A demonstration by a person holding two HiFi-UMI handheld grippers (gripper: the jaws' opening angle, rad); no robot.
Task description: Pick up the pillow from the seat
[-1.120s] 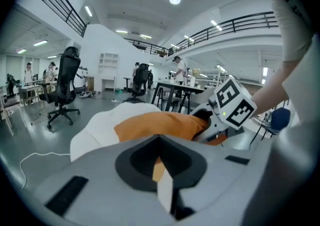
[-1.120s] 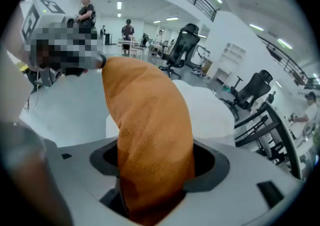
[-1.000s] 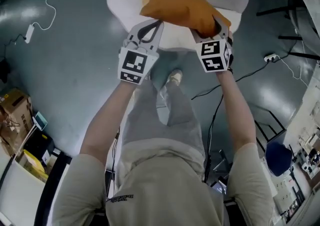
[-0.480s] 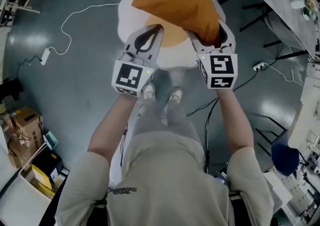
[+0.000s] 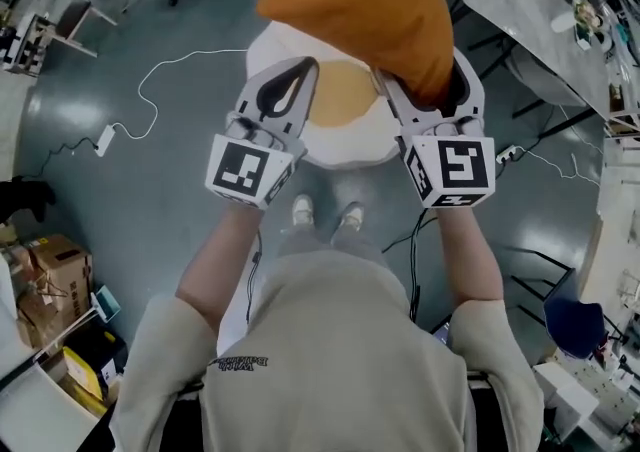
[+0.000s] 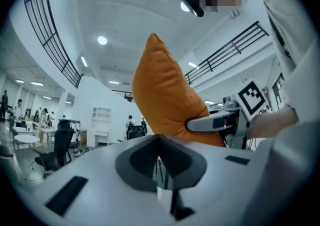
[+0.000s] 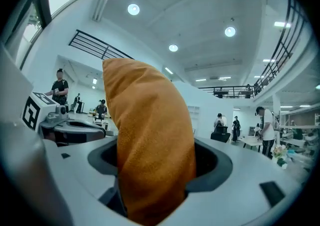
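Two grippers raised side by side, only one working: right gripper [image 5: 432,90] has its jaws clamped on the near corner of the pillow [image 5: 360,10], which juts forward from them, clear above the seat [image 5: 350,148]. Left gripper [image 5: 306,68] is closed on nothing, just beside. Pillow is orange, plump, coarse-woven.
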